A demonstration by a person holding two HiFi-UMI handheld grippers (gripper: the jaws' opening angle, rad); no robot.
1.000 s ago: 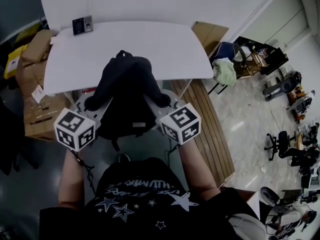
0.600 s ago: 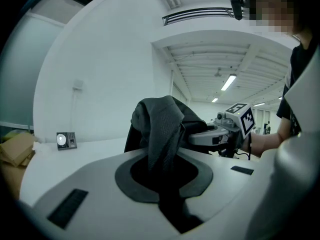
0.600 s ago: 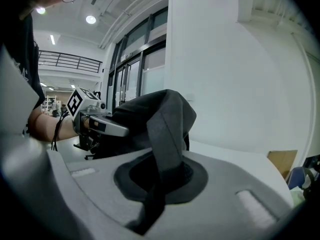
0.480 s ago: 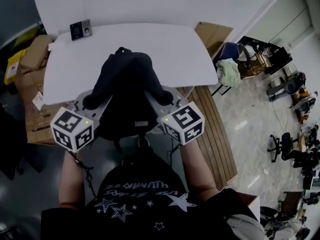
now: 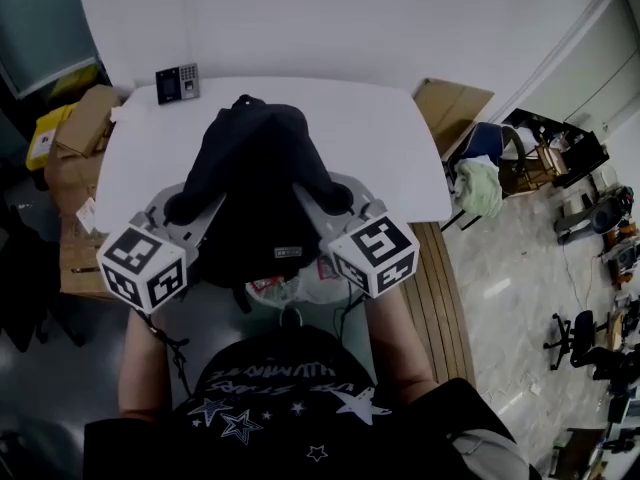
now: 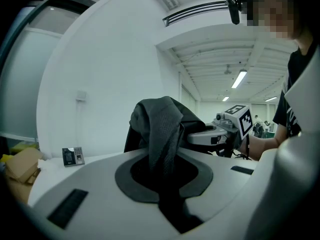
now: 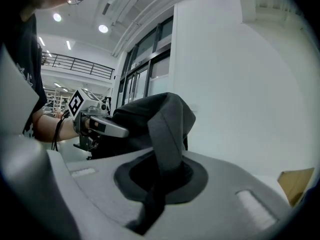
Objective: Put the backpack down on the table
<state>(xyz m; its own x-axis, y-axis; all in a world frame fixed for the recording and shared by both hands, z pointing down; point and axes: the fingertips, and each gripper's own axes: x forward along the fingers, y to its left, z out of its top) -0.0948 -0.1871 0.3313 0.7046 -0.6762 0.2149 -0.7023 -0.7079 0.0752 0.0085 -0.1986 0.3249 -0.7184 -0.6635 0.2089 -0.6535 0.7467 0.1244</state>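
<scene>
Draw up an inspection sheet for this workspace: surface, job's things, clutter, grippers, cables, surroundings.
Surface: white table, set against a white wall.
Job's things: black backpack hangs by its two straps over the table's near edge; whether it touches the top cannot be told.
Clutter: small keypad device at the table's far left corner.
Grippers: left gripper and right gripper are each shut on a backpack strap.
Cables: thin dark cord hangs beside the person's left forearm.
Surroundings: cardboard boxes left of the table; pale cloth on a chair and wooden slats to the right.
</scene>
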